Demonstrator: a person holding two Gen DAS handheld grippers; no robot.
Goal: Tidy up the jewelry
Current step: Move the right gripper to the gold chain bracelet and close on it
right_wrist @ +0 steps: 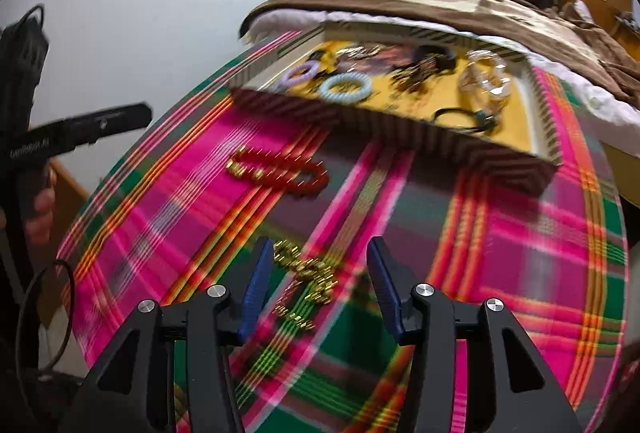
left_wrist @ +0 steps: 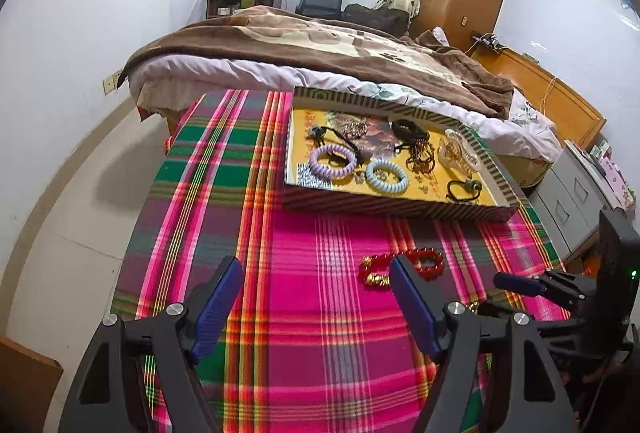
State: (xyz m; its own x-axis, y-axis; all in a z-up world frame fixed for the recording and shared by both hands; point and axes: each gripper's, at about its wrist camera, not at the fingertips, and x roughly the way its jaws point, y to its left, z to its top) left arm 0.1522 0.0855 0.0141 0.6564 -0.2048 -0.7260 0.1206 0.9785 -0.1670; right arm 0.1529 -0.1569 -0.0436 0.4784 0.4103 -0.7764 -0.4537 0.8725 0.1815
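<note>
The plaid cloth (left_wrist: 280, 293) lies bare between the left gripper (left_wrist: 316, 297) and the tray (left_wrist: 392, 203), whose striped front wall stands as a low barrier across the way to the hair ties (left_wrist: 334, 161) and beads inside. On the right, the red bracelet (left_wrist: 424, 259) lies just behind the left gripper's right finger, and the right gripper (right_wrist: 316, 285) crowds that side. Its spread fingers straddle the gold chain (right_wrist: 308, 269) on the cloth, with open cloth beyond up to the bracelet and tray.
</note>
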